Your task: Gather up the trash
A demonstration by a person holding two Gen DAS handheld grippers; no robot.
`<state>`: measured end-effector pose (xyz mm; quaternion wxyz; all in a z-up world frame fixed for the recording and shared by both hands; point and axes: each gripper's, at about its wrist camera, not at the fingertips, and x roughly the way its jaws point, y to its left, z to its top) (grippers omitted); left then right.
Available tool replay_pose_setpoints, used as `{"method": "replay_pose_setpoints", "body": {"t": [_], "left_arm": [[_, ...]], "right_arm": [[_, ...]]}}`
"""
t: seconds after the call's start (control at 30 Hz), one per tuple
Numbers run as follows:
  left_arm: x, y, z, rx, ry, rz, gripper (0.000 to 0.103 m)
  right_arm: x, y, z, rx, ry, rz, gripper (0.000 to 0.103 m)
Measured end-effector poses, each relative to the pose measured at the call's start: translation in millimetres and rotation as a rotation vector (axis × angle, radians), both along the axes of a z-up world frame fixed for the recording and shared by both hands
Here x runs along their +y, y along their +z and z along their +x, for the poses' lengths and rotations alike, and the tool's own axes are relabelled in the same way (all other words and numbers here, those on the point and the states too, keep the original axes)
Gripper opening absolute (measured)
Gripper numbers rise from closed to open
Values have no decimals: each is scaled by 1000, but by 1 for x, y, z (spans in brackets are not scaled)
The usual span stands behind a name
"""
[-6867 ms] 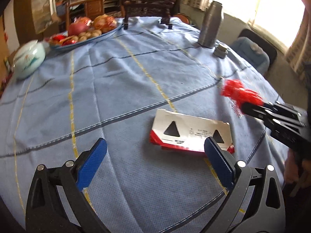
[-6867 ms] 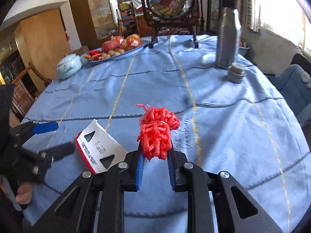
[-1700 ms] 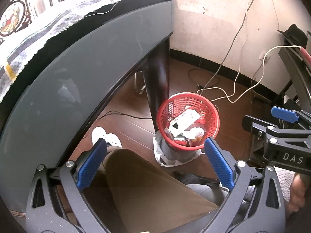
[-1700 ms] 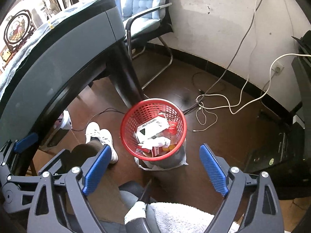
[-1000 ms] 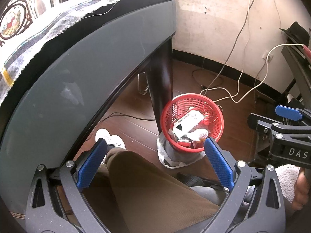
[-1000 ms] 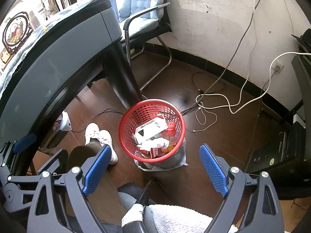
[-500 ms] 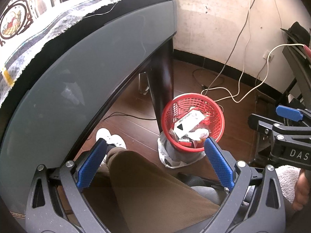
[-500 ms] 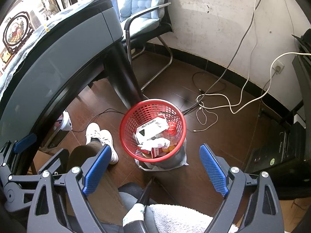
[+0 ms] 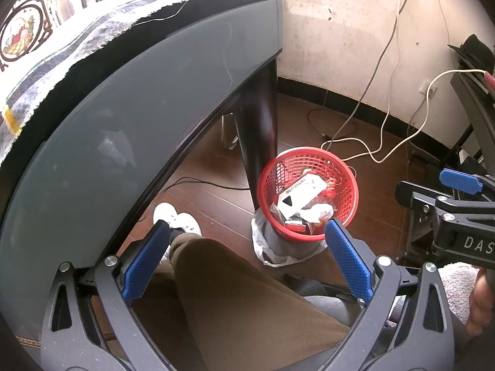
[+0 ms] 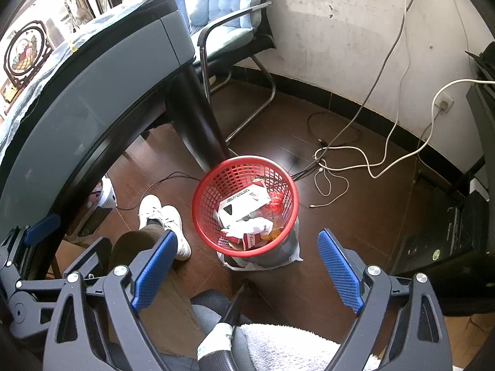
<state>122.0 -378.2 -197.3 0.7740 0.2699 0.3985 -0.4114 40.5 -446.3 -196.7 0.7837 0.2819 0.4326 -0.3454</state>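
Observation:
A red mesh waste basket (image 9: 343, 170) (image 10: 229, 176) stands on the brown floor beside the table leg. Inside it lie the white and red carton (image 9: 300, 196) (image 10: 243, 205), the red net scrap (image 10: 275, 201) and other crumpled wrappers. My left gripper (image 9: 244, 259) is open and empty, held above a person's brown trouser leg, with the basket past its right fingertip. Over the floor near the basket, my right gripper (image 10: 247, 262) hangs open and empty. The right gripper also shows at the right edge of the left wrist view, the left gripper at the left edge of the right wrist view.
The grey curved table edge (image 9: 123, 99) (image 10: 92, 86) rises on the left, its dark leg (image 10: 198, 123) next to the basket. White shoes (image 10: 164, 219), loose cables (image 10: 340, 160), a blue cushioned chair (image 10: 225, 12) and a dark computer case (image 10: 448, 241) surround the basket.
Since 6.9 s ago both grippers left the tabletop; the carton and red net now lie in the basket. Over the last second the views barely shift.

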Motion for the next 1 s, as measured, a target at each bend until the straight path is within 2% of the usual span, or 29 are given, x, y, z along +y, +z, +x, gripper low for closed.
{"method": "replay_pose_setpoints", "body": {"t": [1.0], "left_arm": [[-1,-3,-4,-7,-4,12,96]], "right_arm": [[1,-2,1,0,5,9,90]]}}
